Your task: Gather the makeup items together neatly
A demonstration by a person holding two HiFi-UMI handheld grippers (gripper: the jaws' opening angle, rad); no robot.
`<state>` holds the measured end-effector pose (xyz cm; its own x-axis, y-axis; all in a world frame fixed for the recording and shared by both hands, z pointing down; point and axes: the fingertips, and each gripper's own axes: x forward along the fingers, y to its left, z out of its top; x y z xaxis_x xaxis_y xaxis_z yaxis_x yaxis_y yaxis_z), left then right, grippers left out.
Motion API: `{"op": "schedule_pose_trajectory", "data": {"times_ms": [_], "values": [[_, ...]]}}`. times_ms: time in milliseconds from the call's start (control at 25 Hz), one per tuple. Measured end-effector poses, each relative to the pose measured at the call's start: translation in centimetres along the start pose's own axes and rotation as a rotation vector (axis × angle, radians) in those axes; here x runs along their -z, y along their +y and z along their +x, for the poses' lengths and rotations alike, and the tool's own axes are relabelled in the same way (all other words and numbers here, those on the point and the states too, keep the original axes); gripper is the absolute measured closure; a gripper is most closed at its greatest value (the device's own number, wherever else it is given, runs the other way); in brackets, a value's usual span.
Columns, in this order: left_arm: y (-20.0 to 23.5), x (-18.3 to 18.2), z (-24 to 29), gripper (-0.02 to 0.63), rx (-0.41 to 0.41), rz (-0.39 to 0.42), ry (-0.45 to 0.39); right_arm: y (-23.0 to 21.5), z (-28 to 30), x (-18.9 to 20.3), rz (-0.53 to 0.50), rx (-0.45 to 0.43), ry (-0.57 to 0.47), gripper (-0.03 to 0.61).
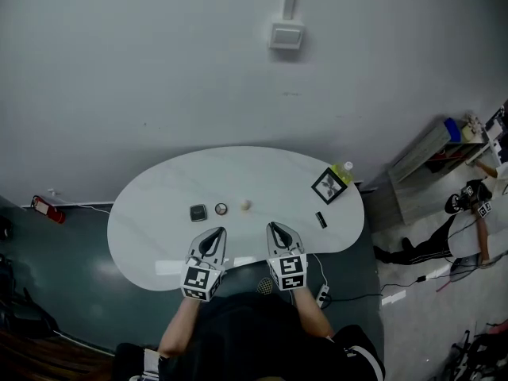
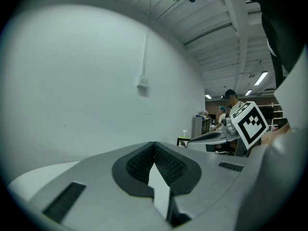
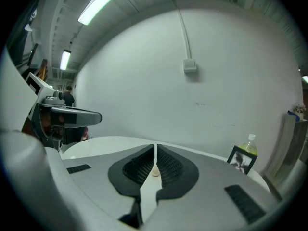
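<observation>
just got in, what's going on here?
A person holds a gripper in each hand over the near edge of a white table. The left gripper and right gripper are both shut and empty. The makeup lies spread out: a dark square compact, a small round item, a small pale ball and, further right, a black tube.
</observation>
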<state>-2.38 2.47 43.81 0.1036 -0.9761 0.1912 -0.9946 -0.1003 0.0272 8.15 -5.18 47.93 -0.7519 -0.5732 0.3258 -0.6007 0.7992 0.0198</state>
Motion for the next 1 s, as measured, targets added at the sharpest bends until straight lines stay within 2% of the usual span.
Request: {"op": "schedule_pose_trajectory", "data": {"times_ms": [560,1000], "values": [[-2.6,1.0,3.1,0.597,0.086,-0.013,0.042,-4.1,-1.5,2.1,0.050,0.100,0.038,0.537],[-8.1,2.8,9.0,0.597,0.214,-0.015,0.102,-13.2,-4.1,6.7,0.140,0.267,0.100,0.537]]}}
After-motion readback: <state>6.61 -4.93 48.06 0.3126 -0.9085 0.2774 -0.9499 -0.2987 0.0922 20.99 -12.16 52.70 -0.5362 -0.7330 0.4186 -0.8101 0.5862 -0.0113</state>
